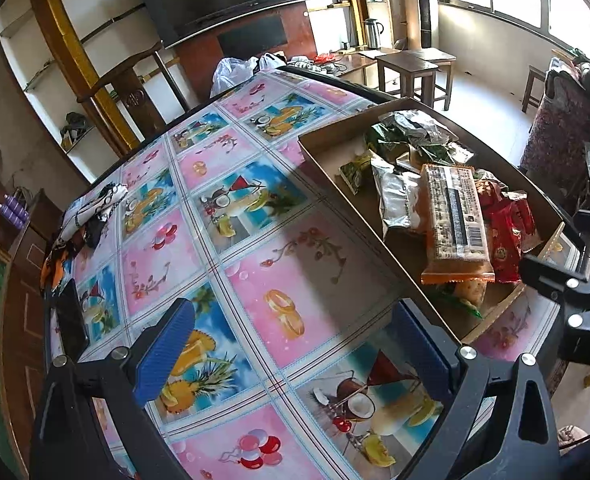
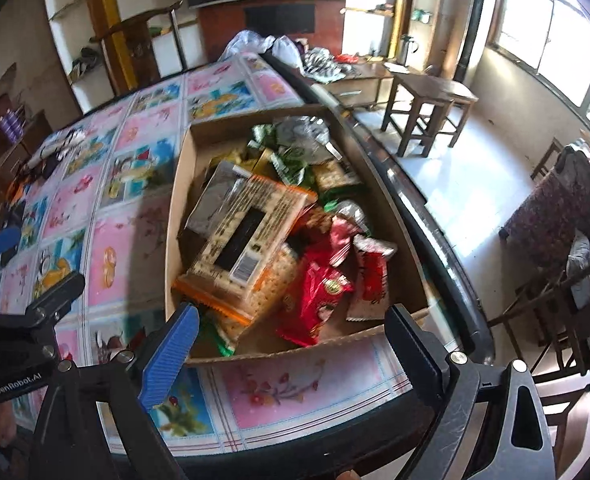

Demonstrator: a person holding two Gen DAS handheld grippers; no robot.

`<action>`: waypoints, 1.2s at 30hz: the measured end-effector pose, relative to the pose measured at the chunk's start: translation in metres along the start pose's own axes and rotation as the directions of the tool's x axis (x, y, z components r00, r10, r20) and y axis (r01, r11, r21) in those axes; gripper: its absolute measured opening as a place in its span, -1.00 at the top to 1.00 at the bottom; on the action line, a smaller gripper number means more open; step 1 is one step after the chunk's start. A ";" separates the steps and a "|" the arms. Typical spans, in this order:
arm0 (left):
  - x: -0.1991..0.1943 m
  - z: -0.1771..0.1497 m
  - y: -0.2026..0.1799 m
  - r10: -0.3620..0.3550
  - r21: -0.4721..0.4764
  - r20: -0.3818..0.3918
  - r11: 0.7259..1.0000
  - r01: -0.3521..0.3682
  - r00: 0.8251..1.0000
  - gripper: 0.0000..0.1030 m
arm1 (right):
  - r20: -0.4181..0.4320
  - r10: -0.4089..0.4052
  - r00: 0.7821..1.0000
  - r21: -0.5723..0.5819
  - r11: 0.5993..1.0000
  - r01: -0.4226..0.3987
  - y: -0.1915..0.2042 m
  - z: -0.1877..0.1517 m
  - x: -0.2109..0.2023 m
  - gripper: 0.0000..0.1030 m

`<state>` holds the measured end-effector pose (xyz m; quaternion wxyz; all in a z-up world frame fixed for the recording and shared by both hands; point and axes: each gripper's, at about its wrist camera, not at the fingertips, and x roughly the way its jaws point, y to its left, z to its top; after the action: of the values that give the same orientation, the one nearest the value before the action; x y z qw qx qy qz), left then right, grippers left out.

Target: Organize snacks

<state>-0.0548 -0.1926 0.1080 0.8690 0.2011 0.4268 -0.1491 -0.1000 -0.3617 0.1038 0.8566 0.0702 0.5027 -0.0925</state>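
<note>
With my right tool (image 2: pixel 291 332) spread wide and empty, I judge the orange cracker pack (image 2: pixel 243 244) light, crinkly and breakable, best pinched across its narrow width.

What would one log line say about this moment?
left gripper: open, empty, over tablecloth | right gripper: open, empty, facing cardboard box | snacks: in box

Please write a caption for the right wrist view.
Open right tongs facing a cardboard box of snack packets on the table.
</note>
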 end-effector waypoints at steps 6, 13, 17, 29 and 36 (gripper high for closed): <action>0.001 -0.008 -0.002 0.003 0.022 -0.013 1.000 -0.003 1.000 -0.92 | 0.007 0.006 1.000 0.018 1.000 -0.006 0.003 -0.009 -0.001 -0.86; -0.003 -0.012 -0.001 0.009 0.012 -0.016 1.000 -0.009 1.000 -0.92 | 0.013 0.013 1.000 0.025 1.000 -0.013 0.002 -0.009 -0.004 -0.86; -0.003 -0.017 -0.005 0.005 0.024 -0.023 1.000 -0.004 1.000 -0.92 | -0.002 0.015 1.000 0.038 0.999 -0.015 0.001 -0.015 -0.002 -0.86; -0.001 -0.023 -0.004 -0.004 0.028 -0.030 1.000 0.005 1.000 -0.92 | -0.005 0.009 1.000 0.045 0.999 -0.009 0.007 -0.022 -0.002 -0.86; 0.000 -0.027 0.001 -0.007 0.027 -0.038 1.000 0.008 0.999 -0.92 | -0.010 0.012 1.000 0.037 0.999 -0.011 0.013 -0.022 -0.002 -0.86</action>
<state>-0.0729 -0.1783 0.0933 0.8573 0.2139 0.4420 -0.1544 -0.1167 -0.3441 0.0947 0.8532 0.0892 0.5047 -0.0965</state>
